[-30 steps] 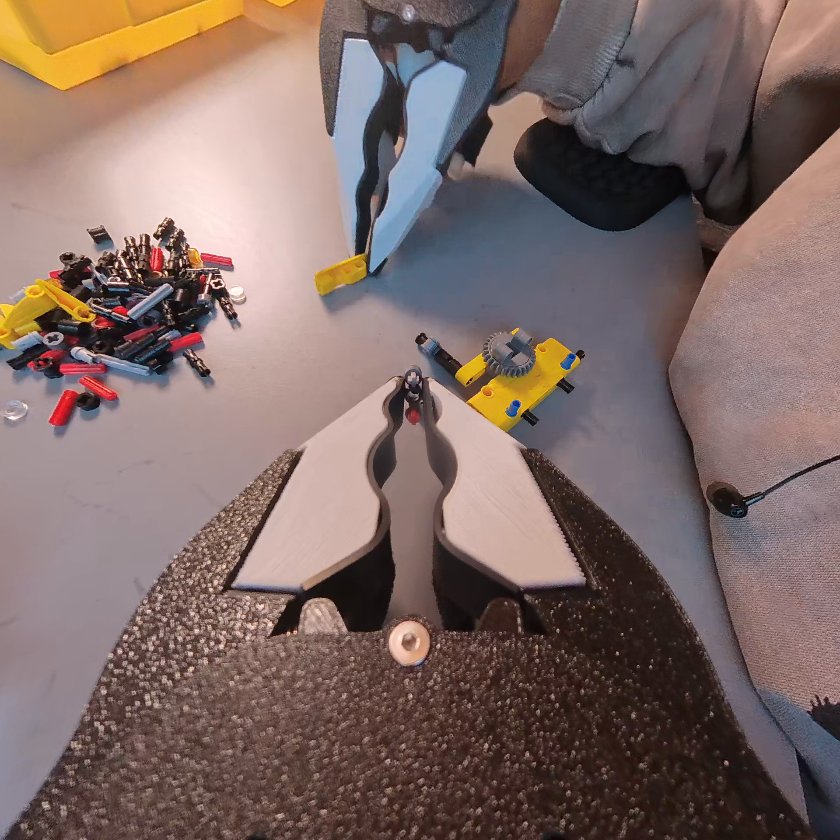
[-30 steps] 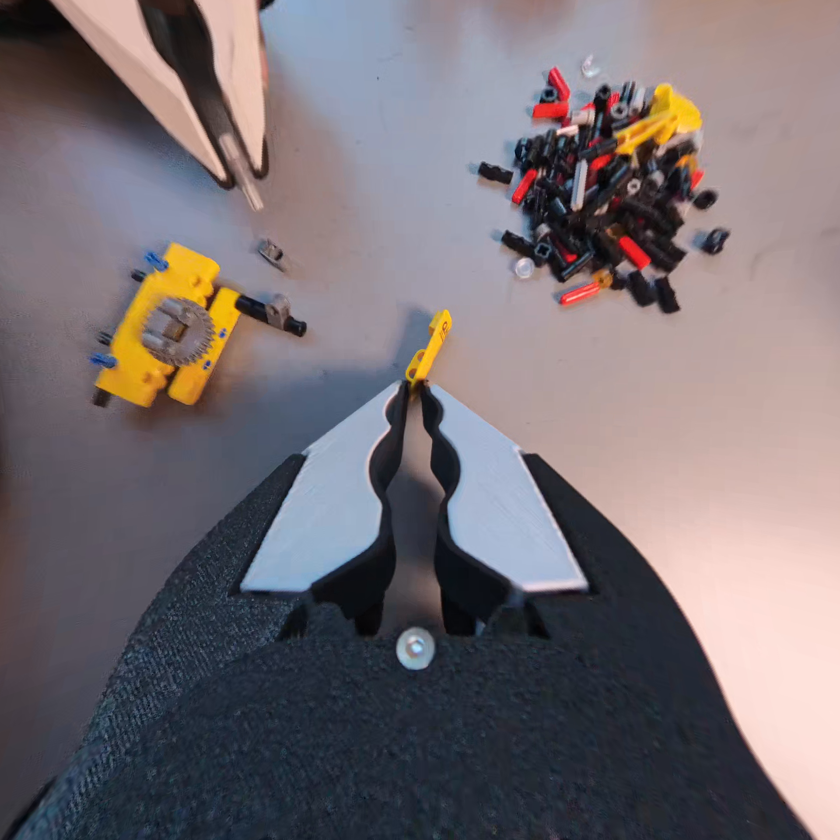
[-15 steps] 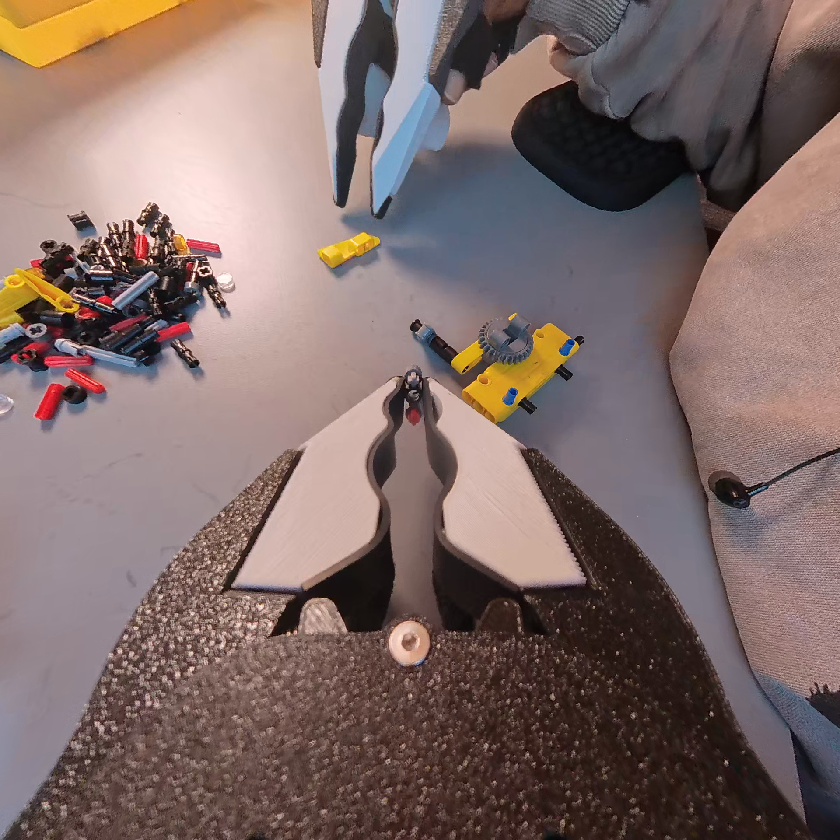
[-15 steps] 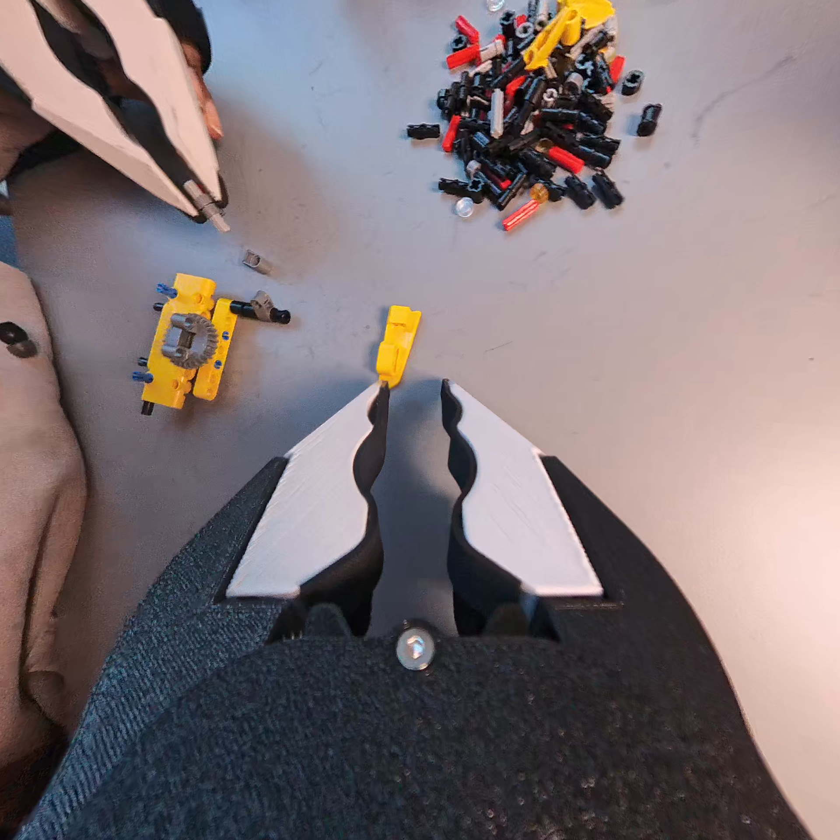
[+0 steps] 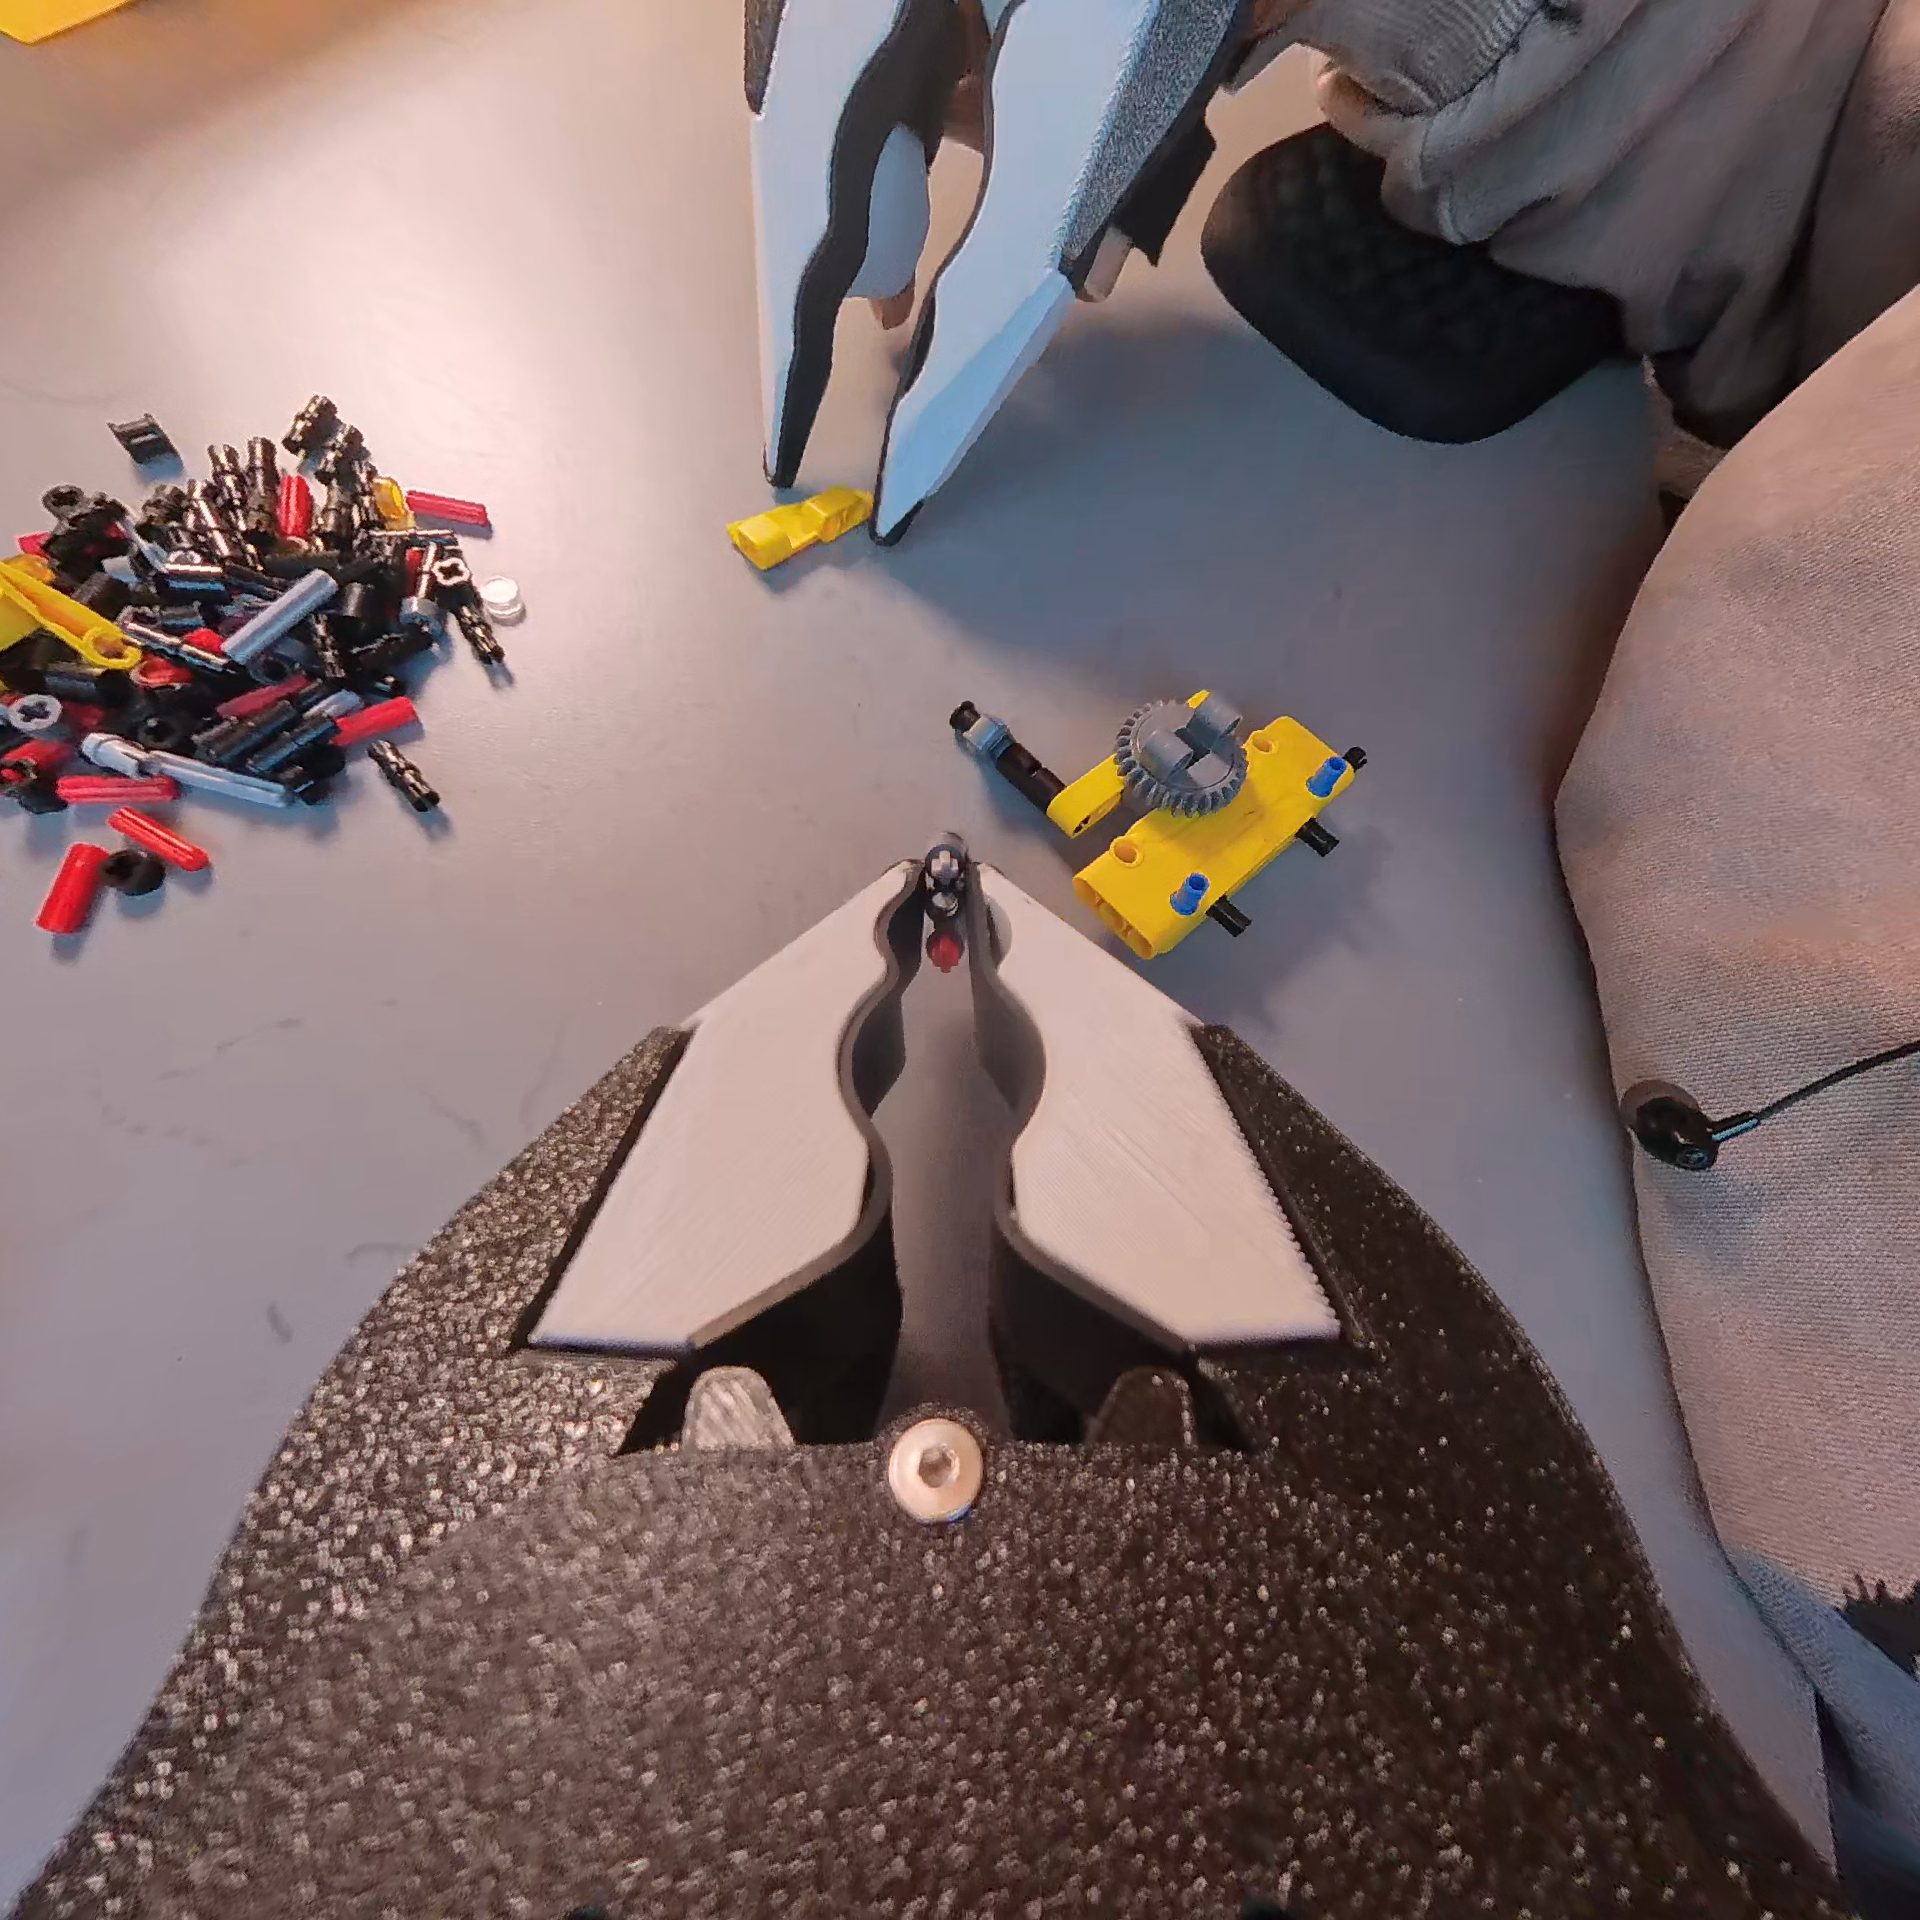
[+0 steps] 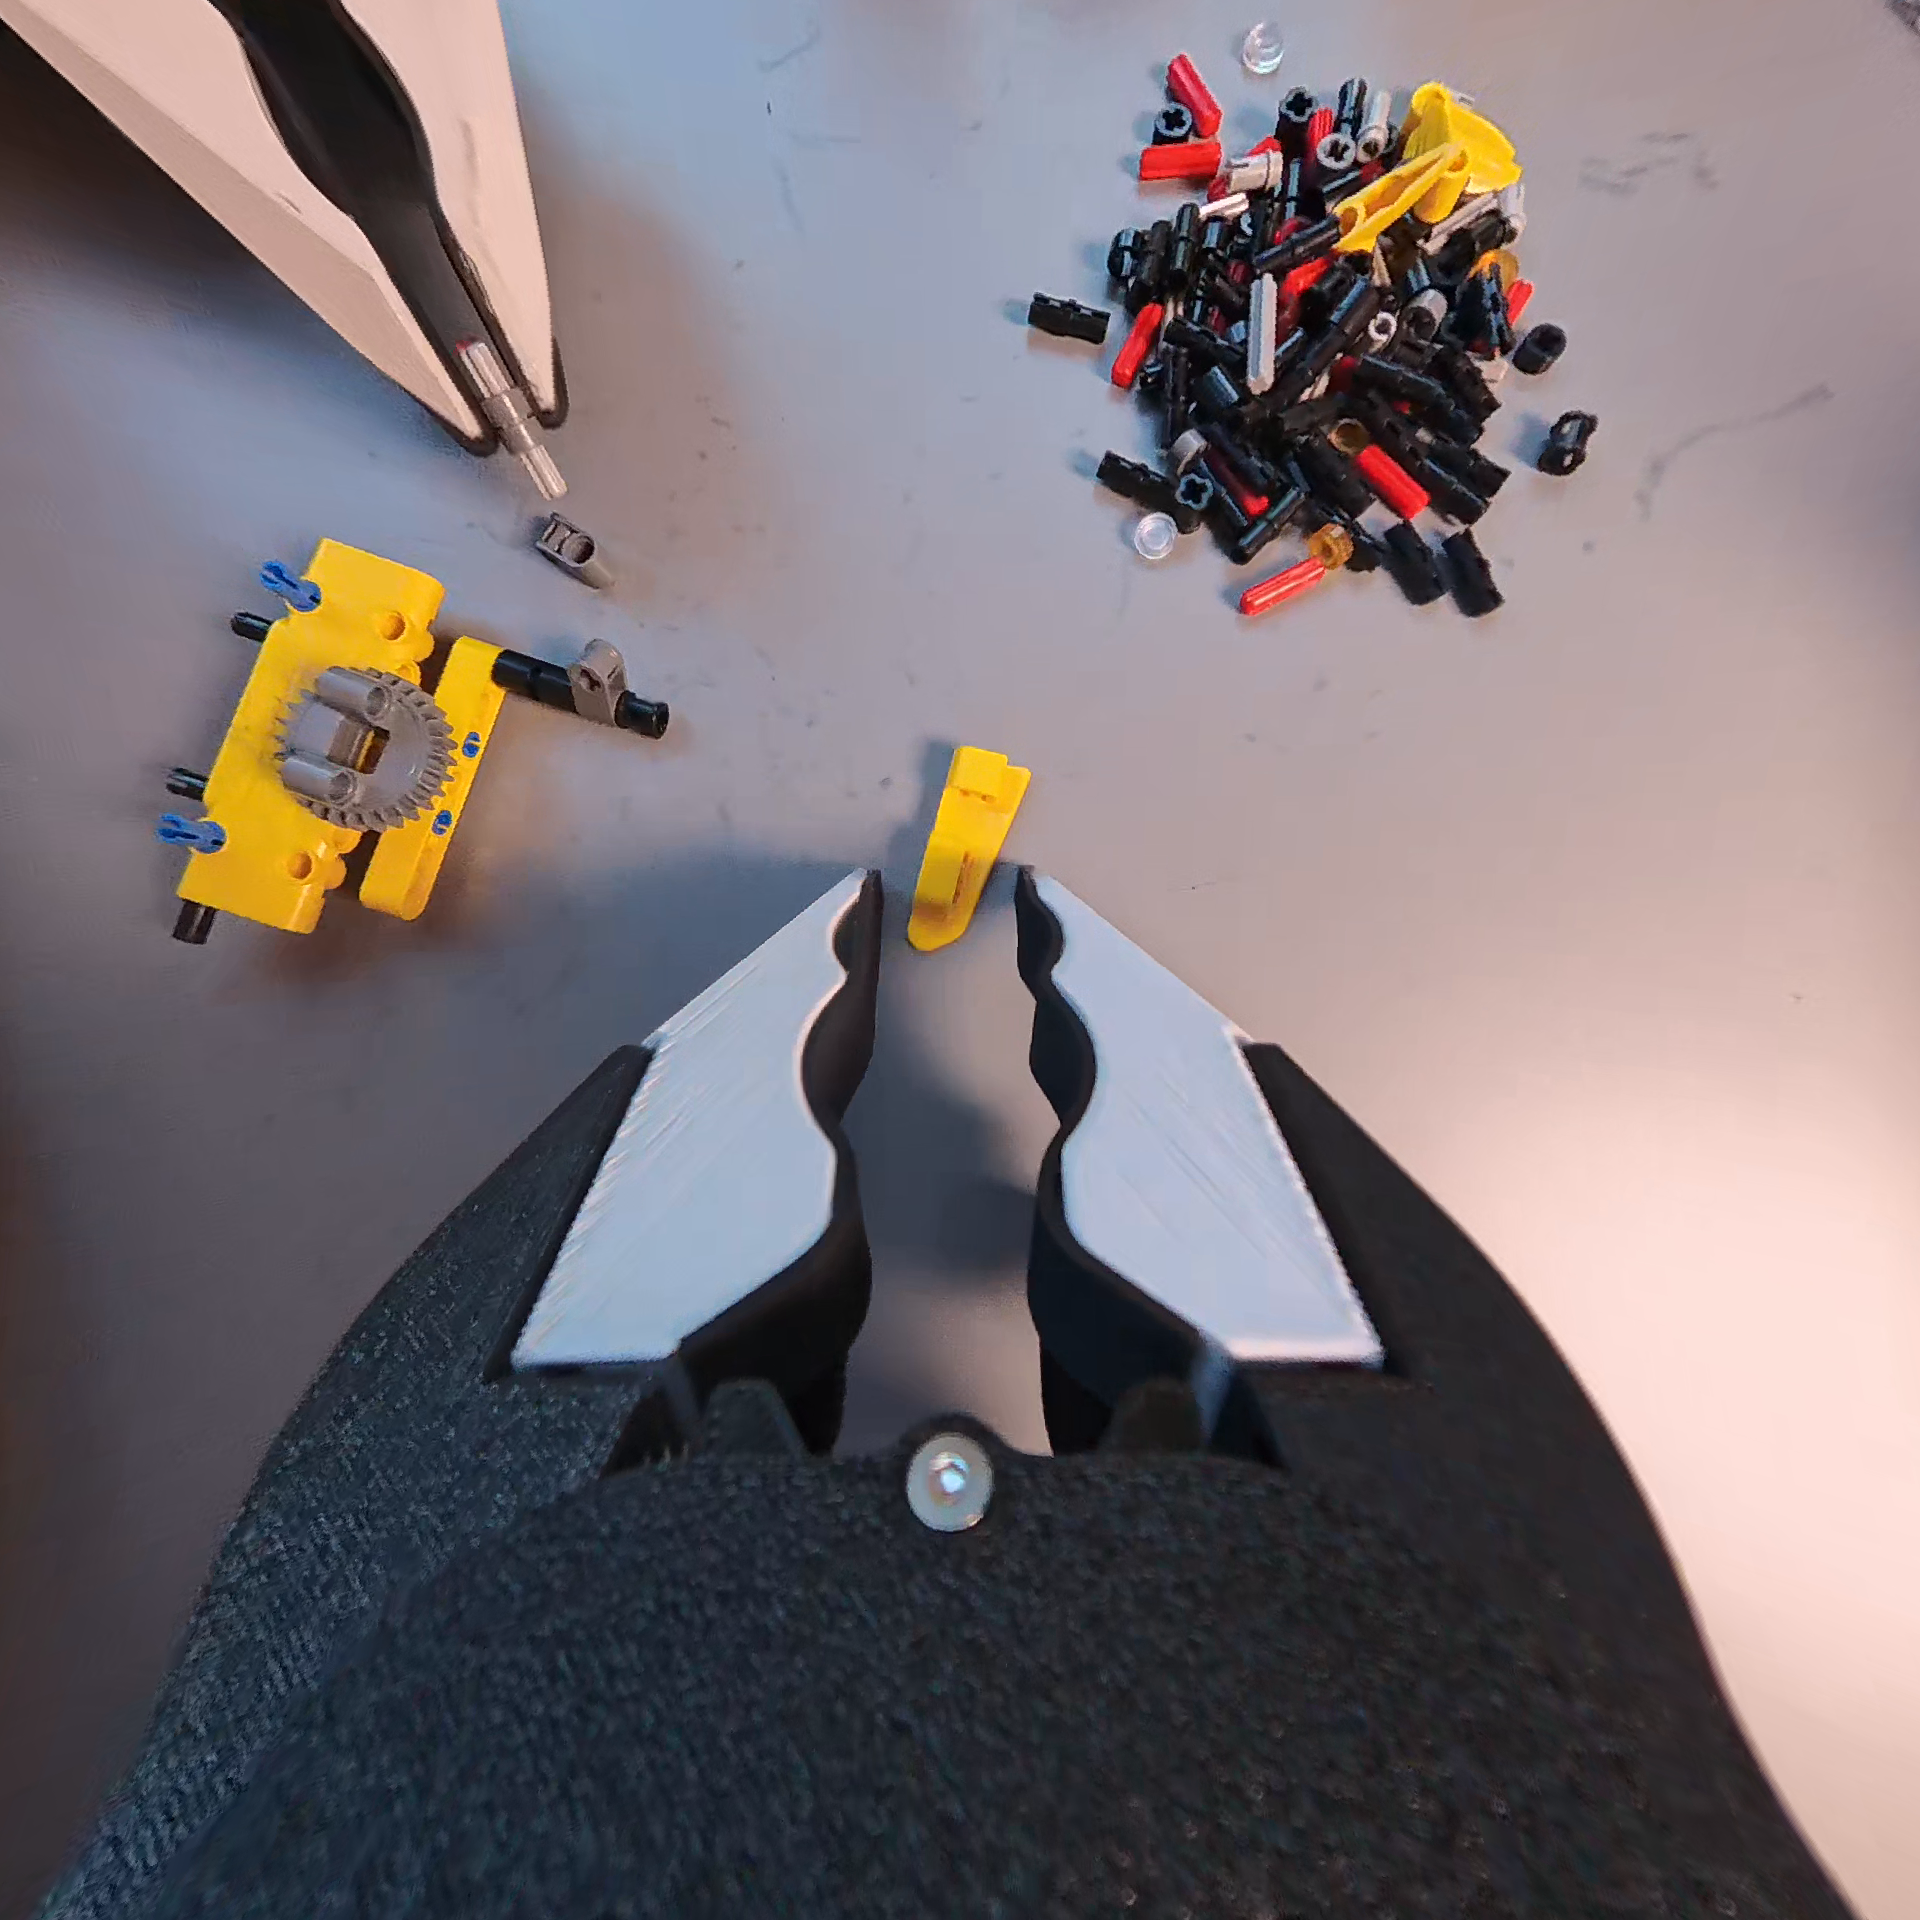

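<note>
The right gripper [image 6: 948, 883] is hovering with jaws apart around the near end of the small yellow connector piece [image 6: 966, 842] lying on the desk [image 6: 1558, 935]; squeezing squarely seems wise. The left gripper [image 5: 948, 883] is clamping a thin grey axle pin [image 6: 509, 416]. The yellow gear assembly [image 6: 332, 738] is lying at nine o'clock of the connector, the pile of loose pins [image 6: 1340, 322] at one o'clock, with open room between.

The left gripper [image 5: 945, 883] is clamped on a small grey axle pin [image 6: 509, 416]. A small yellow piece [image 6: 966, 847] lies flat on the grey table [image 6: 1351, 935], its near end between the spread fingertips of the right gripper [image 6: 948, 894], right of a yellow geared assembly [image 6: 332, 738].
</note>
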Available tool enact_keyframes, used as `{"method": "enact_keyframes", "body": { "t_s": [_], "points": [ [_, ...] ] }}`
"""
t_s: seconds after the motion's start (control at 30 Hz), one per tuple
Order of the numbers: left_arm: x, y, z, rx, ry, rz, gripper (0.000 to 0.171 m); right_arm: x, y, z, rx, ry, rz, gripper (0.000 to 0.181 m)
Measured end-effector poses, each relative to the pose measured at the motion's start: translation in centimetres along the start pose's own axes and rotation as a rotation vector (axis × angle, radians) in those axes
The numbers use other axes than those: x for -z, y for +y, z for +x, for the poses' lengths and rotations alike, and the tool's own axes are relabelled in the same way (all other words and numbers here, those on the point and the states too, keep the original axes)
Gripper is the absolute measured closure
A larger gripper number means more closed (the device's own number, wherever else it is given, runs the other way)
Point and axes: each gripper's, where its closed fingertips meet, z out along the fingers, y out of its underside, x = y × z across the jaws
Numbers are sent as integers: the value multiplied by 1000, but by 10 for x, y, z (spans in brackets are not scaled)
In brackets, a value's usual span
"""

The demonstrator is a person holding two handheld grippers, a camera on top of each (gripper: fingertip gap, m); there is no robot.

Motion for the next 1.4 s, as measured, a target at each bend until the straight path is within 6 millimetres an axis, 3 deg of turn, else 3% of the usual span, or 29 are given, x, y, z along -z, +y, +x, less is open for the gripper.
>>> {"method": "enact_keyframes", "body": {
  "t_s": [0.13,0.2,0.37,0.47,0.57,0.63,0.67,0.7,0.77,0.83,0.87,0.9,0.97,1.03,1.13,1.23,1.3,1.33,1.4],
  "points": [
    [-6,7,-4,9,-25,-53,163,-4,-5,-8,90,4,10,171],
    [-5,5,-6,16,-36,-40,153,-6,-16,-16,177,14,64,175],
    [8,-30,7,-10,26,172,142,0,-65,-68,433,-33,310,175],
    [5,-25,15,-155,-1,113,157,2,-78,-84,509,-29,365,175],
    [20,-32,15,-163,-3,141,158,9,-87,-87,517,-7,448,174],
    [49,-41,-11,-165,-148,180,158,17,-90,-73,476,45,463,157],
    [74,-49,-30,-158,-278,220,158,20,-90,-65,441,61,464,150],
    [108,-58,-51,-142,-445,269,158,24,-90,-58,402,63,473,148],
    [196,-61,-90,-85,-866,318,158,27,-85,-47,331,50,469,146],
    [292,-39,-106,-32,-1309,239,157,24,-79,-36,294,66,432,146],
    [336,-24,-103,10,-1494,198,158,21,-76,-32,286,78,414,146],
    [371,-7,-98,86,-1616,175,158,19,-75,-29,278,87,400,147],
    [415,34,-94,287,-1712,133,158,14,-73,-24,256,97,379,147],
    [423,85,-103,478,-1677,-24,158,11,-73,-23,232,83,374,147],
    [411,146,-116,684,-1557,-192,158,7,-73,-20,200,67,370,148],
    [390,184,-118,808,-1441,-288,143,5,-72,-21,184,51,362,149],
    [389,187,-119,797,-1456,-304,125,4,-70,-22,185,46,356,149],
    [396,179,-121,748,-1514,-288,121,4,-70,-24,187,43,356,149],
    [411,132,-128,543,-1642,-124,120,3,-69,-28,190,24,360,149]
  ]
}}
